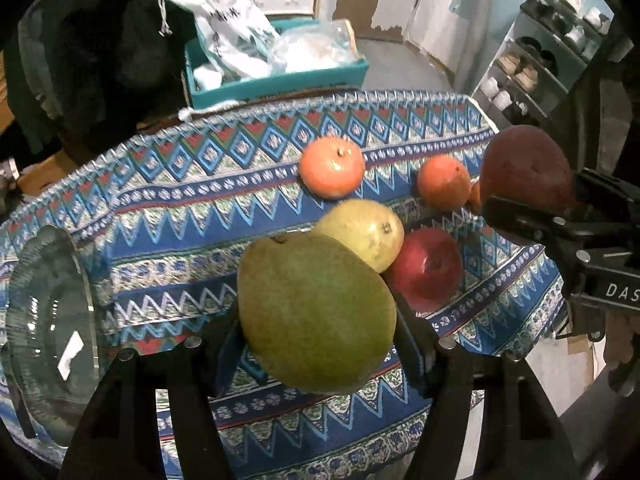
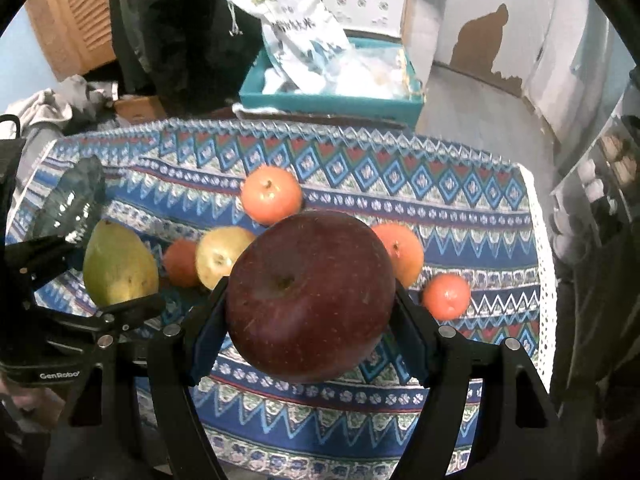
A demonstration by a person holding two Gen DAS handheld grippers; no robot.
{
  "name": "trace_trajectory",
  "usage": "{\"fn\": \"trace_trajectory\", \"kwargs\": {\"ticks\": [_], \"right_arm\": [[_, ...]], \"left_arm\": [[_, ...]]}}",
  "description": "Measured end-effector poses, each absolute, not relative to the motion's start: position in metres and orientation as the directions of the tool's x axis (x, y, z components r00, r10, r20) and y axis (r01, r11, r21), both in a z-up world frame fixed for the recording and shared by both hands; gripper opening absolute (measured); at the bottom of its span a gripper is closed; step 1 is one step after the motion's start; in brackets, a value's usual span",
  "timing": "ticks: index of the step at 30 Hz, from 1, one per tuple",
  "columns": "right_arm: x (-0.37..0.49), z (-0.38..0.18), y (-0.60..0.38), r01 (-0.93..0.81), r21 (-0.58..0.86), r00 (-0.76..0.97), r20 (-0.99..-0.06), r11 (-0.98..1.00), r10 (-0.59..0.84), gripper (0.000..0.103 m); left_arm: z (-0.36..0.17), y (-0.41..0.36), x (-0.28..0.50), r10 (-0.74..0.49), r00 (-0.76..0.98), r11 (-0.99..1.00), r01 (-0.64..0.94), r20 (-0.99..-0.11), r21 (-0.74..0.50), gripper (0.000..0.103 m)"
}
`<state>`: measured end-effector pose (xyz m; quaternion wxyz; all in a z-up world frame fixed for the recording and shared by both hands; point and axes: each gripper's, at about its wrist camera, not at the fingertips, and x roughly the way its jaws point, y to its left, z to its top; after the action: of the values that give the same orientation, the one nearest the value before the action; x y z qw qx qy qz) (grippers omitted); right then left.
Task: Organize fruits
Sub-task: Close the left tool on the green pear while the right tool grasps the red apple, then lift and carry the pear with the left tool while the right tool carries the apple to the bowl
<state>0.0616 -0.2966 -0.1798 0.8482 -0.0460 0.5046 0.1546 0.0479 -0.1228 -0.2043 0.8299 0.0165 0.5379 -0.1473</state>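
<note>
The left gripper (image 1: 316, 320) pinches a green pear (image 1: 314, 312) clear above the patterned tablecloth (image 1: 180, 216), its pads largely hidden behind the fruit, while the right gripper (image 2: 310, 300) clamps a dark red apple (image 2: 310, 296) the same way, blocking part of the cloth below. On the cloth lie a yellow pear (image 1: 366, 232) touching a red apple (image 1: 426, 268), and tangerines (image 1: 332, 166) beyond them. A glass bowl (image 1: 44, 336) stands at the left, its rim cut off by the frame edge.
</note>
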Motion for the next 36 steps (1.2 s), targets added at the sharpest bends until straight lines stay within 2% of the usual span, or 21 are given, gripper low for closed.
{"fn": "trace_trajectory", "kwargs": {"ticks": [18, 36], "right_arm": [[0.055, -0.094, -0.256, -0.386, 0.108, 0.554, -0.767, 0.916, 0.323, 0.074], [0.059, -0.078, -0.194, -0.483, 0.136, 0.529, -0.742, 0.865, 0.412, 0.074]], "left_arm": [[-0.131, -0.065, 0.035, -0.208, 0.522, 0.974, 0.191, -0.827, -0.124, 0.068], [-0.108, -0.003, 0.023, -0.172, 0.568, 0.985, 0.106, -0.805, -0.136, 0.068]]}}
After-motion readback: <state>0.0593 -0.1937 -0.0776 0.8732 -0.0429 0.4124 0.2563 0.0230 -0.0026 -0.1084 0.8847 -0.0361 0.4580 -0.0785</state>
